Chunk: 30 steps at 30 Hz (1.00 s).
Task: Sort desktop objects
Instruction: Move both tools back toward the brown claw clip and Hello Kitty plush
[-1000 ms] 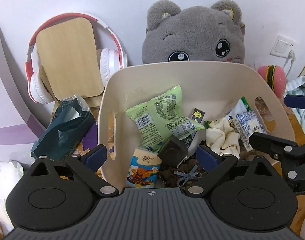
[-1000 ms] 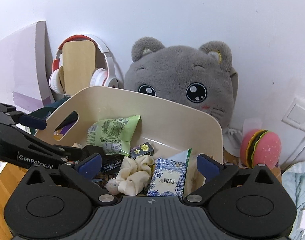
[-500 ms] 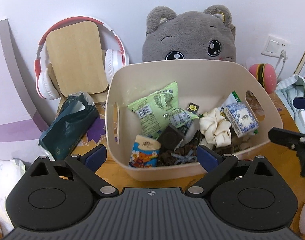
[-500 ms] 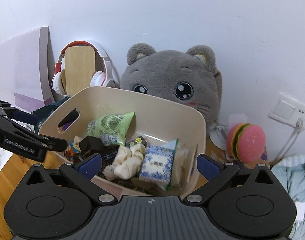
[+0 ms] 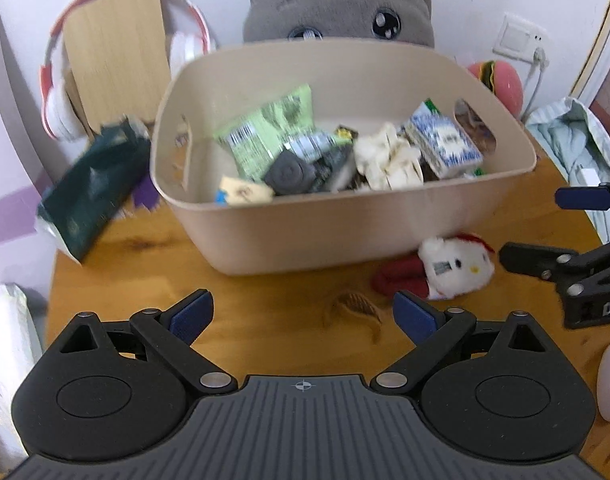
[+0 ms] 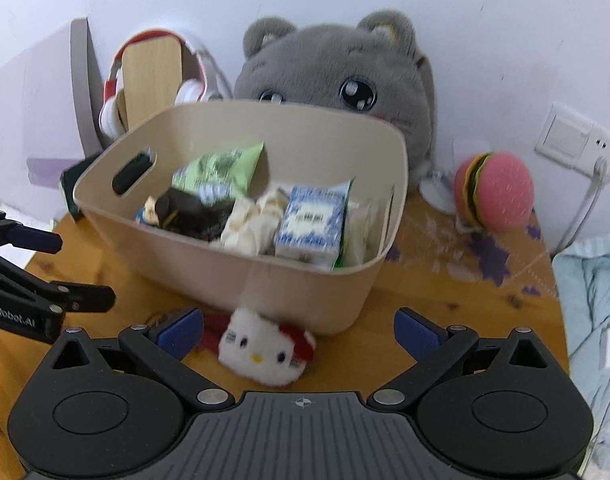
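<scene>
Bin [image 5: 345, 236]: beige, on bench [image 5: 265, 320], in front of grey cat plush [image 6: 337, 80].
Bin contents: green snack bag [image 5: 273, 128], cream scrunchie [image 5: 389, 156], blue-white carton [image 5: 445, 144], dark round case [image 5: 291, 172].
Outside bin: white kitty plush [image 6: 261, 352], touching front wall.
Left gripper [image 5: 303, 314]: spread, empty.
Right gripper [image 6: 299, 330]: spread, straddling kitty plush.

Wooden table [image 5: 265, 312] bears beige bin [image 5: 345, 236], kitty plush [image 5: 453, 268].
</scene>
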{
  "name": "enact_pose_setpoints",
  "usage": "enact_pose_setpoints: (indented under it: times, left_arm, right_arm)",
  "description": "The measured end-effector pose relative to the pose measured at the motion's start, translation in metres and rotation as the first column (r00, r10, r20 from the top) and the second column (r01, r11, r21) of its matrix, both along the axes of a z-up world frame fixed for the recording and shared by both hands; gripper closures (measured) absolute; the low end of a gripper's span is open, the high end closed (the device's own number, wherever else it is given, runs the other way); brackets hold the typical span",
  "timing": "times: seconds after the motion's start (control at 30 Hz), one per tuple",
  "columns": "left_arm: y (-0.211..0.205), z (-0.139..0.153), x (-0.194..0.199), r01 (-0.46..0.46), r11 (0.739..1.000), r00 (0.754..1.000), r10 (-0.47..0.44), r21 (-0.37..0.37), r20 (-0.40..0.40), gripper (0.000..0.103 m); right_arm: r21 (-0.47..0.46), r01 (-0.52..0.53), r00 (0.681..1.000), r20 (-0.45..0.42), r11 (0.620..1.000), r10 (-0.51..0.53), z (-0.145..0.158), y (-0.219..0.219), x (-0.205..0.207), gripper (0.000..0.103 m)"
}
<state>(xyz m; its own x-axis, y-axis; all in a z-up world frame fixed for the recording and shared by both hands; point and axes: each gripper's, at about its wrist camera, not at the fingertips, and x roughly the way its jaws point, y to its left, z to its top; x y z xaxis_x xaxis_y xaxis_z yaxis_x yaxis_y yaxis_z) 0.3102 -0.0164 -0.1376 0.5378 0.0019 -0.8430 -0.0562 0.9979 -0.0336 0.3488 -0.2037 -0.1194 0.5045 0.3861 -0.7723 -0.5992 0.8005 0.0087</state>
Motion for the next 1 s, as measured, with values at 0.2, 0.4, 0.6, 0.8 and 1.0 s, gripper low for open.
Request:
enact_pose_setpoints:
  times: [0.2, 0.4, 0.6, 0.8, 1.0]
  left_arm:
    - [-0.009, -0.022, 0.004, -0.035, 0.999, 0.999, 0.034, -0.03, -0.04, 0.005]
    - [-0.004, -0.042, 0.014, -0.11, 0.993, 0.991, 0.106, -0.047, -0.088, 0.005]
    - [0.001, -0.051, 0.023, -0.151, 0.984, 0.985, 0.142, -0.092, -0.102, 0.005]
    - [-0.002, -0.062, 0.034, -0.167, 0.981, 0.98, 0.153, -0.102, -0.129, 0.005]
    - [0.005, -0.071, 0.04, -0.207, 0.972, 0.971, 0.19, -0.114, -0.147, 0.005]
  right_arm:
    - [-0.01, 0.025, 0.999, -0.034, 1.0, -0.025, -0.023, 0.006, -0.003, 0.0]
    - [-0.016, 0.072, 0.995, -0.067, 0.997, -0.073, -0.045, 0.008, 0.003, 0.0]
    - [-0.001, 0.083, 0.993, -0.088, 0.997, -0.082, -0.053, 0.007, 0.011, 0.0]
    - [-0.002, 0.08, 0.992, -0.101, 0.997, -0.08, -0.057, 0.011, 0.017, 0.0]
    - [-0.012, 0.083, 0.99, -0.112, 0.997, -0.083, -0.062, 0.011, 0.021, 0.0]
